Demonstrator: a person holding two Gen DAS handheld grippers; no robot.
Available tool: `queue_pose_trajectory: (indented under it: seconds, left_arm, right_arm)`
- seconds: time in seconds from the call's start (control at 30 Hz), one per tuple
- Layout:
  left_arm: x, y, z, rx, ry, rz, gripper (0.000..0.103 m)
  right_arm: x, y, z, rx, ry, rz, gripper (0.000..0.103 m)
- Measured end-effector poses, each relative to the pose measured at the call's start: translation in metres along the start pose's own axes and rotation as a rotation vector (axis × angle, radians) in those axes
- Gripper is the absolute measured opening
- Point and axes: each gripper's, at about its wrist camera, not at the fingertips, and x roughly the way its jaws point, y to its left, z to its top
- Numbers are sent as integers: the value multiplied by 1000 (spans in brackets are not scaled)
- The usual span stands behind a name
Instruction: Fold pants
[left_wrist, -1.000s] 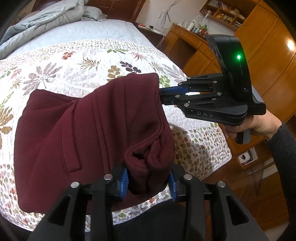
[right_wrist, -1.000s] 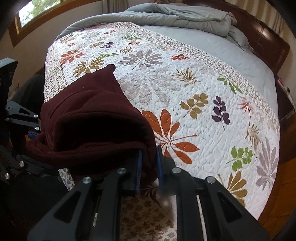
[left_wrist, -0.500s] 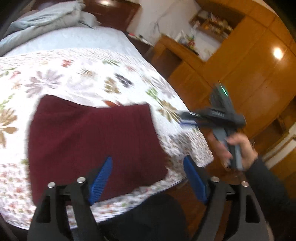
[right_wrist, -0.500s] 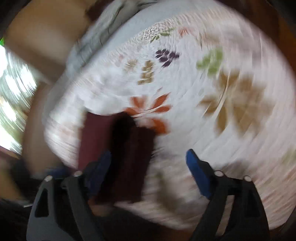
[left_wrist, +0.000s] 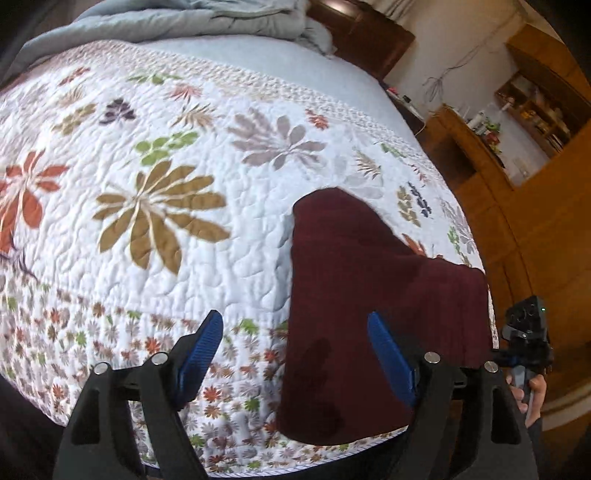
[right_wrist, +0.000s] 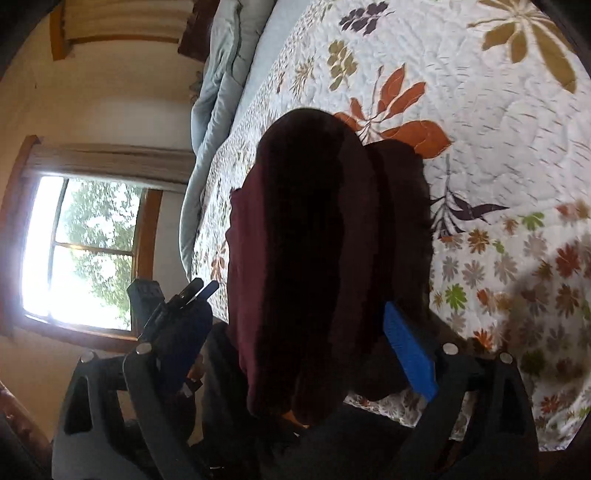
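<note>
Release step. Pants (left_wrist: 369, 295) lay folded into a compact maroon block at the near edge of the quilt (left_wrist: 166, 229). Left gripper (left_wrist: 295, 354) had just spread its jaws, nothing between them; right gripper (right_wrist: 295, 343) likewise just opened, the cloth lying between its pads unpressed. Fold looked near done; next move likely calls for a clean withdrawal without snagging.
</note>
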Motion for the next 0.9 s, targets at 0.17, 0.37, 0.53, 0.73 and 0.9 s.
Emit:
queue_pose_trajectory:
  seconds: [0.17, 0.37, 0.53, 0.73, 0.9]
  left_arm:
    - [10, 6, -10, -8, 40, -16, 81]
    - [7, 1, -7, -8, 25, -33, 81]
    - [8, 0, -4, -3, 22, -35, 81]
    - [20, -1, -12, -9, 46, -49, 81]
    - [13, -9, -5, 15, 16, -78, 81]
  right_arm:
    - [10, 11, 5, -34, 5, -8, 89]
    - [28, 32, 20, -96, 17, -69, 20]
    - [10, 77, 24, -255, -32, -153, 13]
    - [2, 9, 9, -109, -33, -242, 15]
    - [0, -2, 1, -84, -70, -196, 29]
